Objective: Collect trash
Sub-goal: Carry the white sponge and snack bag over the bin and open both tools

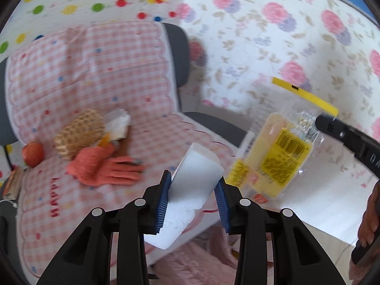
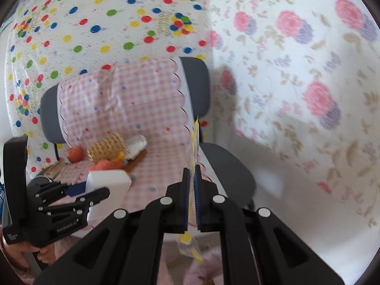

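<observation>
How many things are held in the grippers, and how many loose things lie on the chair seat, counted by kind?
Held:
white foam block: 1
yellow plastic wrapper: 1
On the chair cushion:
orange glove: 1
woven wicker roll: 1
red apple: 1
white crumpled packet: 1
Total: 6

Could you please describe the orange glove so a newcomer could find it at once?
Look at the pink gingham cushion covering the grey chair. The orange glove lies flat on its seat, just in front of the woven basket. It is the only knitted, fingered item there.
</observation>
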